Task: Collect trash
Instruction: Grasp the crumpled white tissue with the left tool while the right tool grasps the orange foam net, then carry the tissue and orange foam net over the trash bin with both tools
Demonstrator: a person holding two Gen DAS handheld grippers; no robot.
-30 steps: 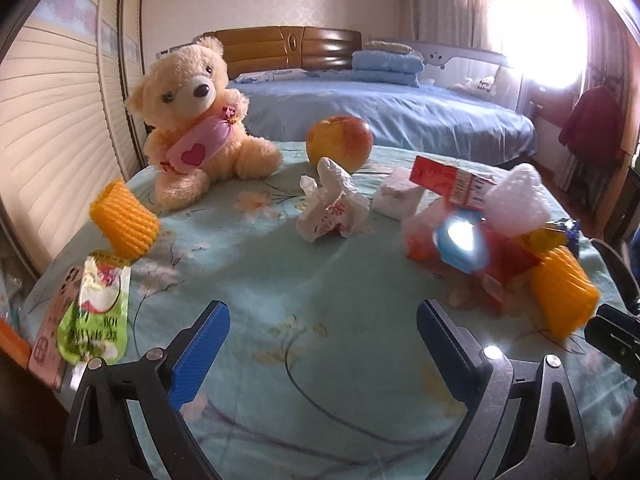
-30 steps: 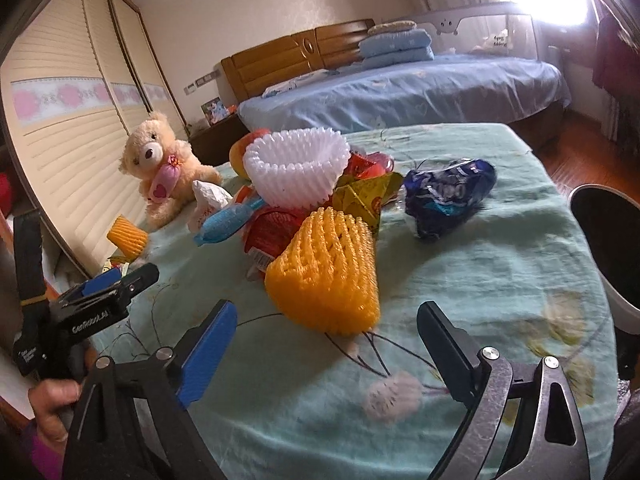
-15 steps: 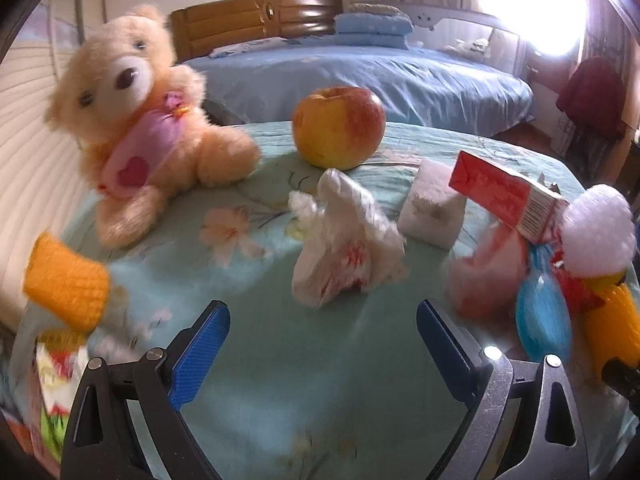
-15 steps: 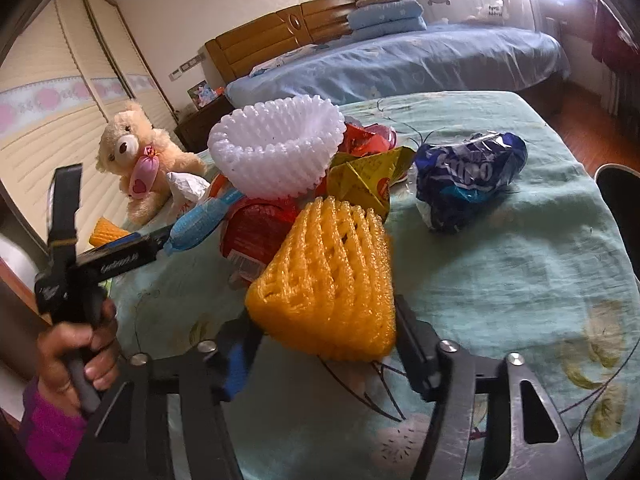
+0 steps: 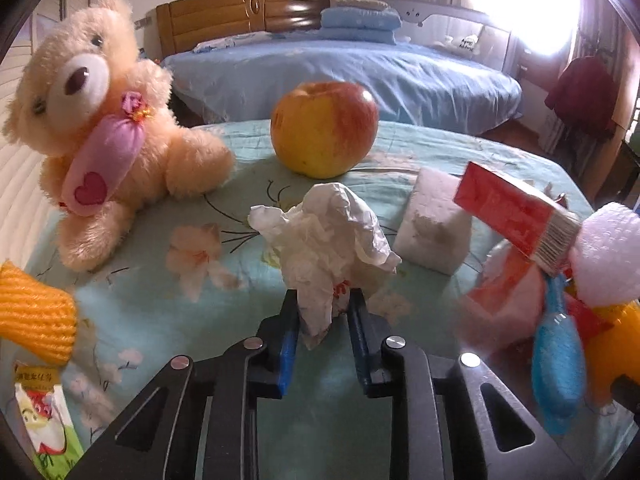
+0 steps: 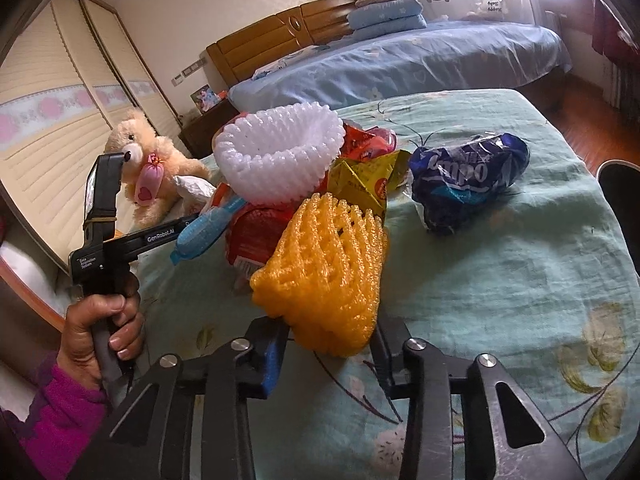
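My left gripper (image 5: 322,312) is shut on the lower end of a crumpled white tissue (image 5: 328,232) on the teal tablecloth (image 5: 200,272). My right gripper (image 6: 330,340) is shut on a yellow foam fruit net (image 6: 326,268). Behind the net lies a trash pile: a white foam net (image 6: 280,156), a yellow wrapper (image 6: 368,184), red wrappers (image 6: 256,232) and a blue tube (image 6: 208,228). A crumpled blue bag (image 6: 468,184) lies to the right. The left gripper's body (image 6: 132,240) shows in the right wrist view, held by a hand.
A teddy bear (image 5: 100,120) and an apple (image 5: 324,132) stand behind the tissue. A white sponge block (image 5: 436,224), a red carton (image 5: 516,216), another yellow net (image 5: 36,316) and a green pouch (image 5: 44,432) lie on the table. A dark bin rim (image 6: 624,216) is at right.
My left gripper moved forward to the tissue and shut on it. My right gripper moved up to the yellow net and shut on it.
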